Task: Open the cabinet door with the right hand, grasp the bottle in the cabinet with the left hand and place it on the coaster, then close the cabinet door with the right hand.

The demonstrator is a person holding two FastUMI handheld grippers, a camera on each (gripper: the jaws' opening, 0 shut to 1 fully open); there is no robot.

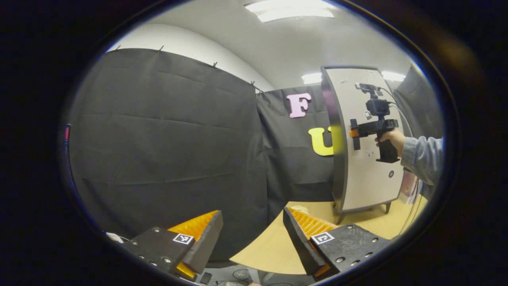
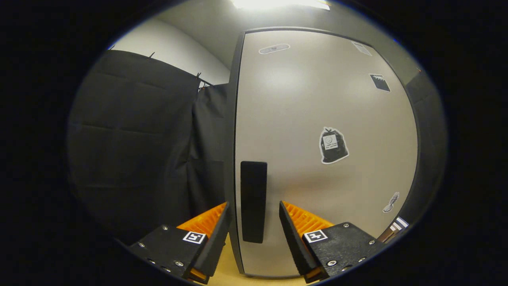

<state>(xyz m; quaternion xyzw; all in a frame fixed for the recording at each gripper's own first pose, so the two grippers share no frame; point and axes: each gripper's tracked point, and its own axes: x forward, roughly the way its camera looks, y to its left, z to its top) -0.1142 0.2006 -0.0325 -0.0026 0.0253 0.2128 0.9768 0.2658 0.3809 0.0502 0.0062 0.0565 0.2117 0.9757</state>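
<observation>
The first step, opening the cabinet door (image 2: 317,159), is in hand: the right tool (image 2: 253,222), fingers apart, straddles the black handle (image 2: 253,200) at 6 o'clock and next must clamp and pull, while the left tool (image 1: 252,238) waits spread over the tabletop (image 1: 270,246).

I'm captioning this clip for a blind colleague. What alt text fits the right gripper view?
A closed cabinet door, pale with a dark frame, stands close ahead, and the right gripper has its jaws open on either side of the door's black upright handle, not yet pressing on it. Black cloth hangs to the left.

Spread right gripper (image 2: 254,222) astride door handle (image 2: 253,200)
</observation>
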